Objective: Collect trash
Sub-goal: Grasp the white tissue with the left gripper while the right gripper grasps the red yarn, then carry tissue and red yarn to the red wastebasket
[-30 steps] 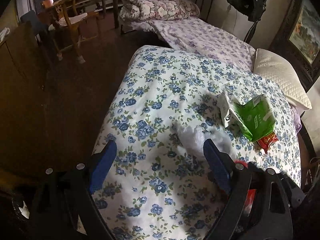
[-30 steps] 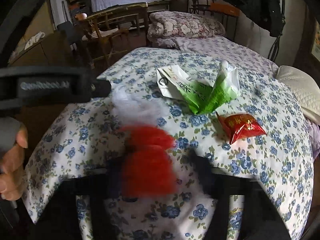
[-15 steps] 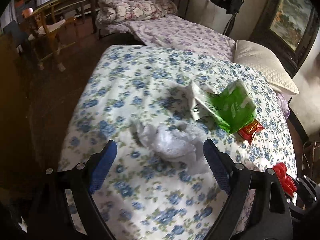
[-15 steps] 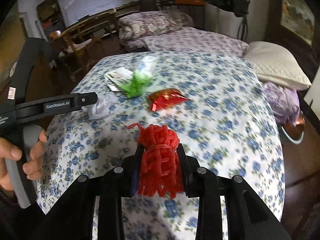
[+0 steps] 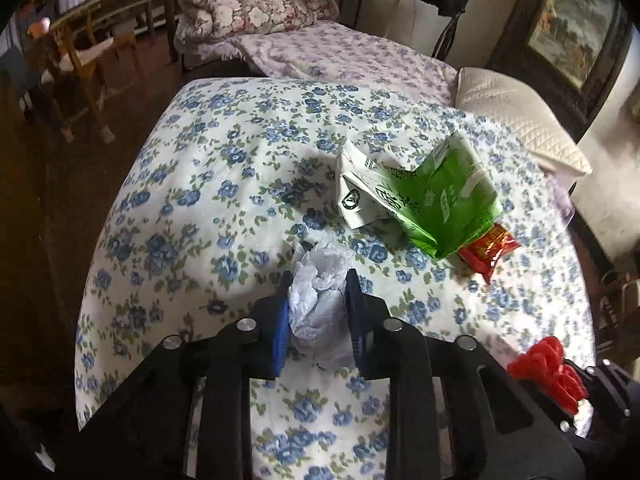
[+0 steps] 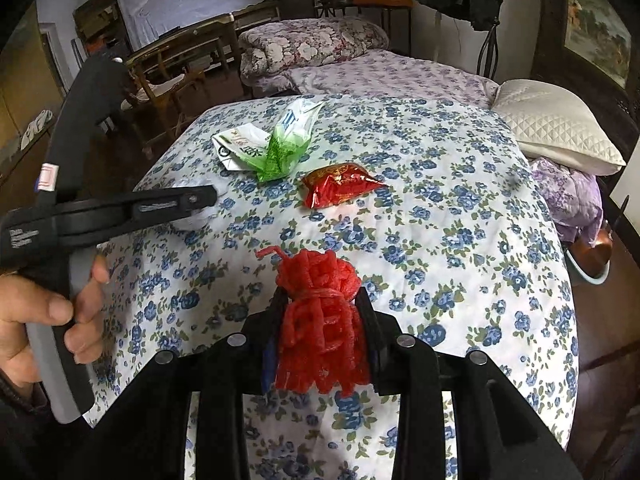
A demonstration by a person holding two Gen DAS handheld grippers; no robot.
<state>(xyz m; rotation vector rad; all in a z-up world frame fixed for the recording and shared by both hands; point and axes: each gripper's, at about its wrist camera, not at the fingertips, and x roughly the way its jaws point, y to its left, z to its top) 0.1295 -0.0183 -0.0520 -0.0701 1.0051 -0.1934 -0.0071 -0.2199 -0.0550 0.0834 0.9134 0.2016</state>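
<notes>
left wrist | hand-held gripper (image 5: 318,280) closing: one plastic bag (image 5: 320,300) | one carton (image 5: 416,196)

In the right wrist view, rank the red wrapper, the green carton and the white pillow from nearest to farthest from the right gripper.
1. Red wrapper: on the quilt, straight ahead of the right gripper.
2. Green carton: beyond the wrapper, to its left.
3. White pillow: far right, at the quilt's edge.

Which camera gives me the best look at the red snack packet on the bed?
The right wrist view: the red snack packet lies fully visible on the quilt, nothing covering it. In the left wrist view only its end shows, the rest hidden behind the green carton.
</notes>
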